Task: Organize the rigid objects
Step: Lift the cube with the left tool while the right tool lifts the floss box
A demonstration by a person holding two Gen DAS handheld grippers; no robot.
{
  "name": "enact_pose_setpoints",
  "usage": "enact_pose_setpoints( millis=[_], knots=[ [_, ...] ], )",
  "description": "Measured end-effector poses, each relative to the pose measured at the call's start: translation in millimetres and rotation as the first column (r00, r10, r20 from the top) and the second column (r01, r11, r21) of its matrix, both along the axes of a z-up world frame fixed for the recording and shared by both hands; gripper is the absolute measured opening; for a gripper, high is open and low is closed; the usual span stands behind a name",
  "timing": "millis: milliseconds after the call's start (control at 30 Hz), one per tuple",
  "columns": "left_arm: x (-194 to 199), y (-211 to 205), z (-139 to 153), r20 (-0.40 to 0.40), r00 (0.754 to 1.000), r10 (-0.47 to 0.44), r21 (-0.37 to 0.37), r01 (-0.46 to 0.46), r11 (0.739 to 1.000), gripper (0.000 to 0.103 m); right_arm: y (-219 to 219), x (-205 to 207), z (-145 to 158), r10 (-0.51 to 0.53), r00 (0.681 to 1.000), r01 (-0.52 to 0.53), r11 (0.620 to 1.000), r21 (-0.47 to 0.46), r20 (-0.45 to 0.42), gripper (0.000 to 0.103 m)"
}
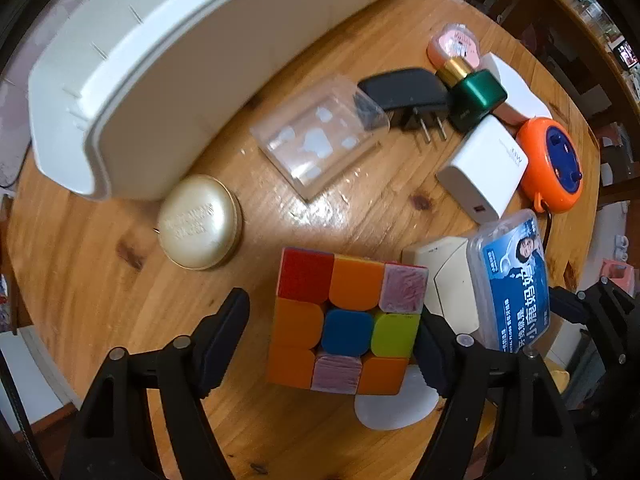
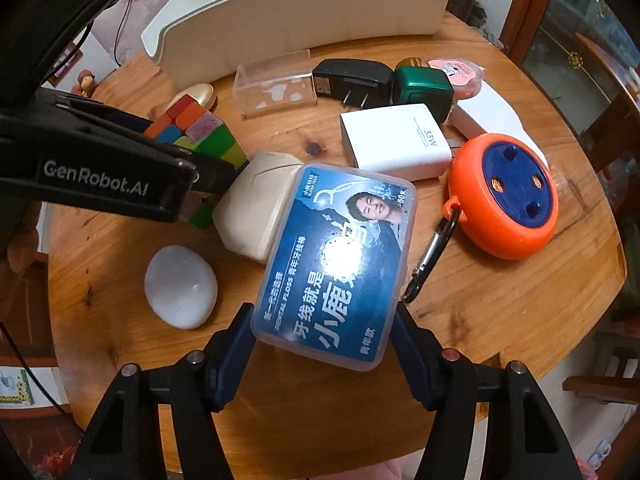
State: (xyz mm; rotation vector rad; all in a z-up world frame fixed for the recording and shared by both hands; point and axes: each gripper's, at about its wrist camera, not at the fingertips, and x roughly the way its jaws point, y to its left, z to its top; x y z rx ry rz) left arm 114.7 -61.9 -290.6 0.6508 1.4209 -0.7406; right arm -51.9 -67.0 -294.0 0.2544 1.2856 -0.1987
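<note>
A colourful puzzle cube sits between the fingers of my left gripper; the right finger touches it, the left finger stands apart, so the jaws are open. The cube also shows in the right wrist view. My right gripper is shut on a blue dental floss box, held tilted above the round wooden table. The box also shows in the left wrist view. A large white bin stands at the back of the table.
On the table lie a gold round tin, a clear plastic case, a black plug adapter, a green and gold bottle, a white 33W charger, an orange tape reel, a beige case and a white pebble.
</note>
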Motion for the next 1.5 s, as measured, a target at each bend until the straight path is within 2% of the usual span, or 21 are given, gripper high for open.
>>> enact_pose_setpoints(
  millis=[33, 67, 333, 567, 733, 800, 933, 1167, 1367, 1500],
  knots=[
    [1, 1, -1, -0.018, 1.0, 0.005, -0.009, -0.005, 1.0, 0.067, -1, 0, 0, -0.001, 1.0, 0.001, 1.0, 0.001, 0.001, 0.066],
    [3, 2, -2, -0.047, 0.999, 0.013, -0.02, -0.014, 1.0, 0.063, 0, -1, -1, -0.004, 1.0, 0.004, 1.0, 0.001, 0.001, 0.066],
    [-9, 20, 10, 0.014, 0.999, 0.044, -0.007, -0.044, 0.999, 0.062, -11, -6, 7, -0.011, 0.999, 0.009, 0.998, 0.06, 0.035, 0.065],
    [-26, 38, 52, 0.077, 0.991, 0.105, -0.042, -0.102, 0.994, 0.062, -28, -16, 43, 0.0, 0.996, -0.014, 0.988, 0.155, 0.09, 0.064],
    [-33, 53, 86, 0.101, 0.984, 0.147, -0.087, -0.138, 0.987, 0.062, -34, -25, 71, 0.0, 0.993, -0.022, 0.984, 0.178, 0.12, 0.064],
    [-34, 64, 104, 0.107, 0.98, 0.17, -0.117, -0.157, 0.981, 0.062, -35, -27, 88, 0.013, 0.99, -0.035, 0.987, 0.157, 0.139, 0.064],
    [-34, 62, 128, 0.123, 0.969, 0.212, -0.177, -0.189, 0.966, 0.063, -28, -31, 122, 0.054, 0.981, -0.074, 0.993, 0.097, 0.189, 0.064],
    [-23, 74, 203, 0.186, 0.939, 0.289, -0.329, -0.217, 0.919, 0.063, -21, 0, 198, 0.131, 0.953, -0.138, 0.99, 0.006, 0.273, 0.064],
    [6, 60, 247, 0.221, 0.896, 0.385, -0.415, -0.271, 0.868, 0.063, -41, 41, 251, 0.25, 0.911, -0.225, 0.968, -0.113, 0.328, 0.064],
    [35, 39, 266, 0.225, 0.853, 0.472, -0.435, -0.345, 0.832, 0.063, -69, 87, 282, 0.339, 0.868, -0.287, 0.939, -0.189, 0.363, 0.064]
  ],
)
